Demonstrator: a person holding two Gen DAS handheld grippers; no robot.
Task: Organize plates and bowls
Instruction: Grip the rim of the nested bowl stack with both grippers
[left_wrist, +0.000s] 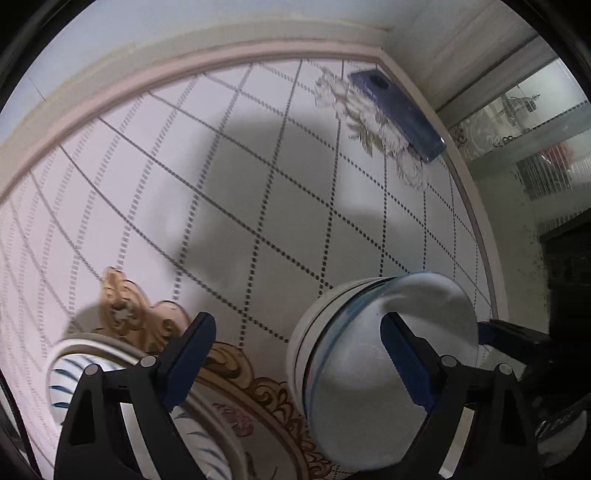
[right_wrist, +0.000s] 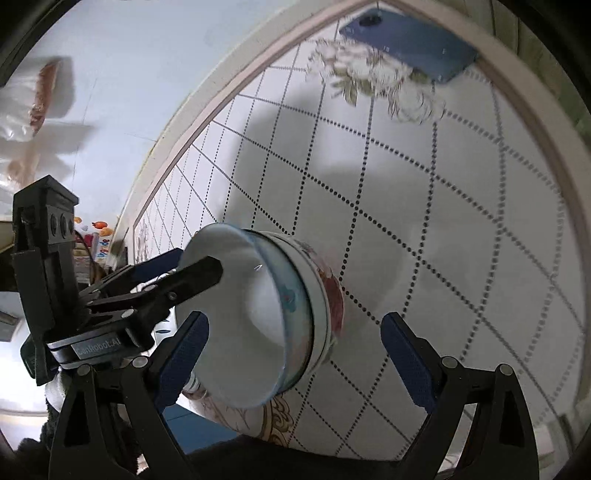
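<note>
Shadow lies across the patterned table (left_wrist: 258, 184) ahead of my left claw (left_wrist: 297, 321), whose jaws stand wide apart. The nested bowls (left_wrist: 369, 369) lie tipped on their side at the claw's right, mouth turned towards me. My right finger (left_wrist: 406, 365) reaches into that mouth, while the left finger is well clear of the stack. I cannot tell whether the inner pad presses on the wall. Under the left finger sits a blue-striped plate (left_wrist: 62, 376) on the table. Just past the bowls' far rim I see a finger of the right claw (left_wrist: 491, 332). Far ahead and to the right a blue phone (left_wrist: 399, 114) lies at the table's edge.

From the right wrist, my right claw (right_wrist: 295, 317) is also spread wide. The nested bowls (right_wrist: 266, 325) sit ahead, close to its left finger. I cannot tell if that pad touches the rim. The left claw (right_wrist: 195, 260) comes in from the left, with one finger inside the mouth and the other behind the rim. The phone (right_wrist: 410, 48) lies far ahead.
</note>
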